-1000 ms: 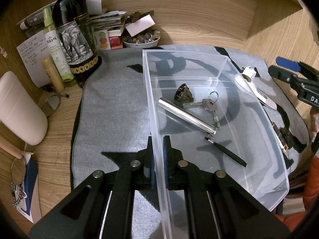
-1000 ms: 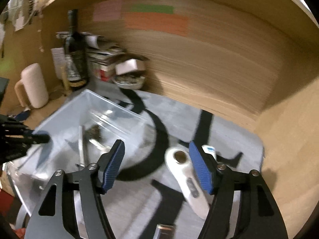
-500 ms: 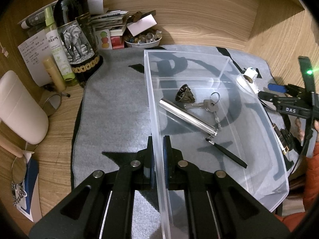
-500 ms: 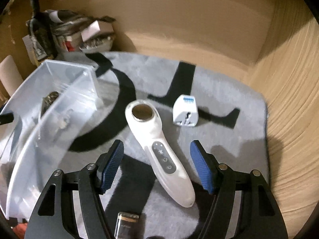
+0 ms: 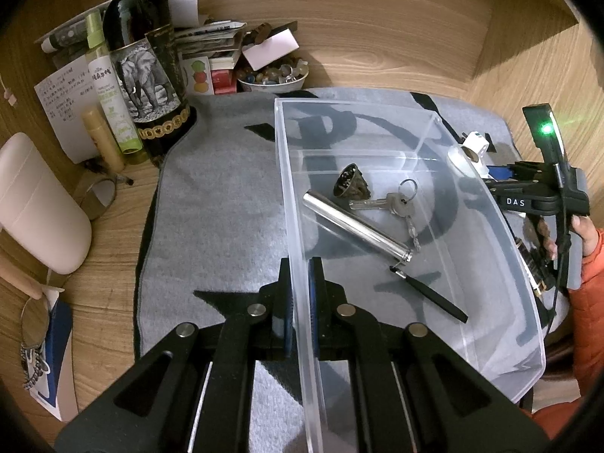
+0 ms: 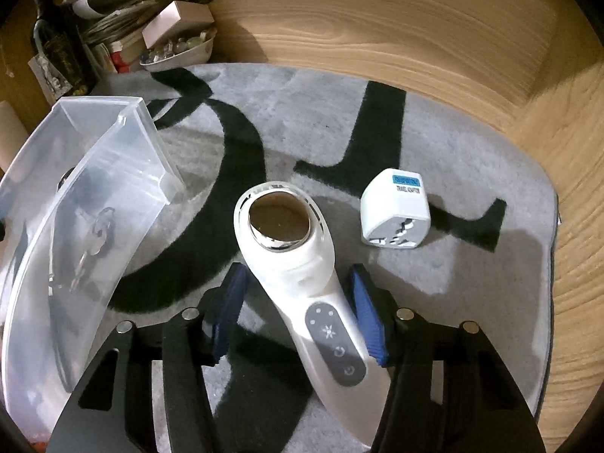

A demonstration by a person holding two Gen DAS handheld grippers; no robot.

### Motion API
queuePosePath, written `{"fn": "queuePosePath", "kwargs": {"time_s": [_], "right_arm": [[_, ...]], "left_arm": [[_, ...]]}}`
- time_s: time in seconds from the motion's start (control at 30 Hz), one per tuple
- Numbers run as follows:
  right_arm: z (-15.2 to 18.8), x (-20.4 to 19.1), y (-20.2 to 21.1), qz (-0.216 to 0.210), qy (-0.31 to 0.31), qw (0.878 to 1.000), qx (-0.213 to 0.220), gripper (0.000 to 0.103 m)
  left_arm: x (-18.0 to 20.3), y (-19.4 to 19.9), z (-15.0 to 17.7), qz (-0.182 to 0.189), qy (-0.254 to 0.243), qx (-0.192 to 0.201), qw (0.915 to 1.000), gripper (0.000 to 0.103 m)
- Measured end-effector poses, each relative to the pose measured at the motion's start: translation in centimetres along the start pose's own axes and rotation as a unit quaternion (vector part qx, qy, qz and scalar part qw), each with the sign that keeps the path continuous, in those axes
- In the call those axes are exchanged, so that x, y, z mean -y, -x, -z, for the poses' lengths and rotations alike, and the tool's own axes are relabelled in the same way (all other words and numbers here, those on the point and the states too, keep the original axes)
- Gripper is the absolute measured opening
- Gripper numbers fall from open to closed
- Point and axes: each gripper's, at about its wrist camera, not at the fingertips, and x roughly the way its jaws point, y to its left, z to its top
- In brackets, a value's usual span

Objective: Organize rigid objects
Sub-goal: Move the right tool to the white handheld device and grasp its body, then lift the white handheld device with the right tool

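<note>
My left gripper (image 5: pixel 300 264) is shut on the near left wall of a clear plastic bin (image 5: pixel 290 188) standing on a grey mat. In the bin lie a silver metal tube (image 5: pixel 355 224), keys (image 5: pixel 396 202), a black pen (image 5: pixel 430 298) and a dark cone-shaped piece (image 5: pixel 351 181). Right of the bin, a white handheld device (image 6: pixel 298 264) with a round metal head lies on the mat. My right gripper (image 6: pixel 296 294) straddles its neck and its jaws are closing. The right pad is at the device's side, and a gap shows at the left pad.
A white travel adapter (image 6: pixel 394 211) sits on the mat (image 6: pixel 302 113) right of the device. A wine bottle (image 5: pixel 147 64), a spray bottle (image 5: pixel 109 90), papers and a bowl of trinkets (image 5: pixel 271 77) crowd the back left. Wooden walls close in behind and to the right.
The right gripper has come down and forward over the white device, and its jaws have narrowed around the neck. The left gripper and the bin have stayed put.
</note>
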Motion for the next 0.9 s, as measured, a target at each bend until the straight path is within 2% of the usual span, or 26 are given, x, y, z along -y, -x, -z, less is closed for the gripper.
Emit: {"fn": "queuePosePath", "kwargs": {"time_s": [0.03,0.1,0.47,0.9], "right_arm": [[0.1,-0.2,0.1,-0.003,0.003,1.000,0.001,0.037],[0.3,-0.4,0.3,-0.008,0.006,1.000,0.003,0.033],[0.9,-1.2,2.9,-0.003,0.005,0.999,0.047,0.033],[-0.3,-4.4,10.1,-0.023,0.026,0.989,0.146,0.032]], "left_arm": [[0.0,0.0,0.0,0.000,0.000,0.000,1.0000,0.007],[0.0,0.0,0.0,0.000,0.000,0.000,1.0000,0.007],[0.1,-0.1,-0.2,-0.010,-0.004,0.001,0.9999,0.007],[0.3,-0.1,-0.2,-0.017,-0.011,0.004,0.9998,0.007]]}}
